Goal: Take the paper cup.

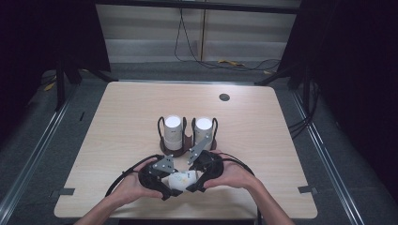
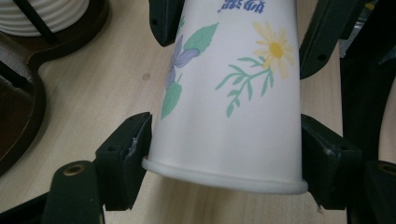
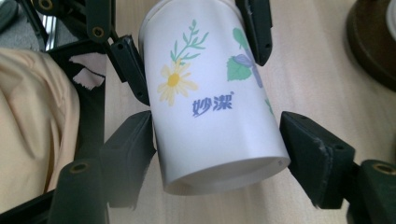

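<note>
A white paper cup (image 1: 182,179) printed with flowers and leaves lies on its side just above the table's near edge, held between both grippers. My left gripper (image 2: 224,158) is shut on its rim end (image 2: 224,179), one jaw pressing each side. My right gripper (image 3: 219,154) is shut on the base end (image 3: 224,175) from the opposite direction. In the high view the left gripper (image 1: 172,186) and the right gripper (image 1: 191,183) meet tip to tip around the cup, with a hand behind each.
A dark wooden cup holder (image 1: 187,143) with wire loops stands just beyond the grippers, carrying two stacks of white cups (image 1: 172,131) (image 1: 202,132). A round cable hole (image 1: 224,97) sits near the table's (image 1: 117,122) far edge. Cables trail from both grippers.
</note>
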`<act>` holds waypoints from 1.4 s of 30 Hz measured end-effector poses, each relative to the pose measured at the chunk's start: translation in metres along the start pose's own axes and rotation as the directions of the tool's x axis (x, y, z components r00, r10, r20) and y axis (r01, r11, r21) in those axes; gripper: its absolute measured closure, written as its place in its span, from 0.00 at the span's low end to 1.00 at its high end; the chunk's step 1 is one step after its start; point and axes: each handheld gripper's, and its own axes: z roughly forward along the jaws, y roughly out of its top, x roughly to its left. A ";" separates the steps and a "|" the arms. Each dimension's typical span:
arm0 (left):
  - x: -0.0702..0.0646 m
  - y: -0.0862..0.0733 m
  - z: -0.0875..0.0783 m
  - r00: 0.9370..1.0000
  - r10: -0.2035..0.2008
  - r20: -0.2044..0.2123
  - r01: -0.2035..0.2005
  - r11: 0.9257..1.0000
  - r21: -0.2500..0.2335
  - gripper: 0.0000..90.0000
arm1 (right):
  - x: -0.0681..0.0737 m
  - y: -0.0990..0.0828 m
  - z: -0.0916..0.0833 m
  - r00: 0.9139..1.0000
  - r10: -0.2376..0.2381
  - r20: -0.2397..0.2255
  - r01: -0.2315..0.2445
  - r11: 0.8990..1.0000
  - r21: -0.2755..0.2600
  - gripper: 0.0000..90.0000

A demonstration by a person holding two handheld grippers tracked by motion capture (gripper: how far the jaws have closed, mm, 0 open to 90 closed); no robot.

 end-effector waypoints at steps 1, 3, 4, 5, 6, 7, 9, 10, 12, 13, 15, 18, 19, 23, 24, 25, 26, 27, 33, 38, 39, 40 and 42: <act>0.000 0.000 0.000 1.000 0.001 0.000 -0.001 1.000 0.009 0.29 | 0.001 0.000 0.001 1.000 -0.004 0.000 0.004 1.000 0.002 0.34; 0.000 -0.002 0.001 1.000 0.000 0.006 0.000 1.000 0.001 0.29 | 0.002 0.001 0.002 1.000 -0.029 0.007 0.029 1.000 0.001 0.35; 0.001 -0.002 0.000 1.000 0.005 0.012 -0.005 1.000 0.010 0.29 | 0.002 0.001 0.002 1.000 -0.029 0.007 0.029 1.000 0.001 0.35; 0.000 -0.003 0.001 1.000 0.007 0.013 -0.007 1.000 -0.001 0.28 | 0.002 0.001 0.001 1.000 -0.029 0.004 0.029 1.000 0.006 0.36; -0.001 -0.004 0.002 1.000 0.018 0.014 -0.018 1.000 0.000 0.28 | 0.003 0.000 0.001 1.000 -0.029 -0.003 0.029 1.000 0.004 0.37; -0.001 -0.004 0.002 1.000 0.019 0.013 -0.019 1.000 0.000 0.27 | 0.003 0.000 0.001 0.999 -0.039 -0.010 0.040 0.999 0.005 0.38; 0.000 -0.006 0.001 1.000 0.008 0.022 -0.008 1.000 -0.013 0.25 | 0.005 0.000 -0.001 0.999 -0.047 -0.006 0.047 0.999 -0.002 0.40; 0.001 -0.007 0.001 1.000 0.007 0.025 -0.007 1.000 -0.023 0.25 | 0.006 0.000 -0.002 0.999 -0.047 -0.004 0.047 0.999 -0.007 0.40; 0.001 -0.007 -0.001 0.999 0.011 0.031 -0.010 0.999 -0.031 0.24 | 0.006 0.000 -0.003 0.999 -0.052 -0.009 0.052 0.998 -0.017 0.40; 0.001 -0.007 -0.001 0.999 0.007 0.036 -0.006 0.999 -0.037 0.24 | 0.006 0.000 -0.003 0.999 -0.051 -0.013 0.050 0.998 -0.022 0.40; 0.002 -0.008 -0.003 0.999 0.007 0.033 -0.006 0.999 -0.036 0.22 | 0.006 0.000 -0.004 0.999 -0.051 -0.018 0.050 0.998 -0.025 0.41; 0.004 -0.009 -0.002 0.999 -0.034 0.024 0.035 0.999 -0.042 0.17 | 0.006 -0.001 -0.006 0.999 -0.047 -0.014 0.046 0.998 -0.031 0.41; 0.005 -0.010 -0.003 0.999 -0.031 0.022 0.032 0.999 -0.035 0.17 | 0.006 -0.001 -0.006 0.999 -0.043 -0.014 0.043 0.998 -0.034 0.41; 0.008 -0.011 -0.006 0.998 -0.061 0.017 0.062 0.995 -0.074 0.18 | 0.005 -0.002 -0.009 0.999 -0.037 0.014 0.037 0.998 -0.047 0.41; 0.009 -0.012 -0.007 0.998 -0.063 0.018 0.064 0.994 -0.086 0.17 | 0.005 -0.002 -0.010 0.999 -0.033 0.015 0.033 0.998 -0.057 0.41; 0.010 -0.012 -0.009 0.997 -0.069 0.018 0.070 0.992 -0.102 0.17 | 0.005 -0.002 -0.011 0.999 -0.028 0.025 0.030 0.997 -0.065 0.41; 0.011 -0.012 -0.009 0.996 -0.084 0.023 0.086 0.989 -0.122 0.17 | 0.005 -0.003 -0.012 0.999 -0.021 0.027 0.023 0.997 -0.077 0.41; 0.012 -0.013 -0.011 0.995 -0.092 0.028 0.095 0.987 -0.130 0.17 | 0.005 -0.003 -0.014 0.999 -0.018 0.031 0.021 0.996 -0.087 0.41; 0.019 -0.016 -0.017 0.989 -0.142 0.041 0.148 0.971 -0.190 0.17 | 0.003 -0.007 -0.020 0.998 0.027 0.051 -0.019 0.990 -0.137 0.41; 0.022 -0.019 -0.022 0.987 -0.162 0.000 0.157 0.956 -0.250 0.17 | 0.000 -0.014 -0.019 0.995 0.082 0.063 -0.068 0.979 -0.190 0.41; 0.022 -0.019 -0.023 0.986 -0.169 -0.006 0.163 0.954 -0.251 0.17 | 0.000 -0.016 -0.019 0.994 0.090 0.065 -0.076 0.977 -0.197 0.41; 0.023 -0.019 -0.024 0.984 -0.178 -0.007 0.170 0.950 -0.260 0.17 | -0.001 -0.018 -0.019 0.993 0.095 0.072 -0.079 0.976 -0.205 0.41; 0.025 -0.020 -0.025 0.981 -0.195 -0.005 0.186 0.944 -0.273 0.17 | -0.001 -0.020 -0.019 0.991 0.109 0.074 -0.091 0.972 -0.219 0.41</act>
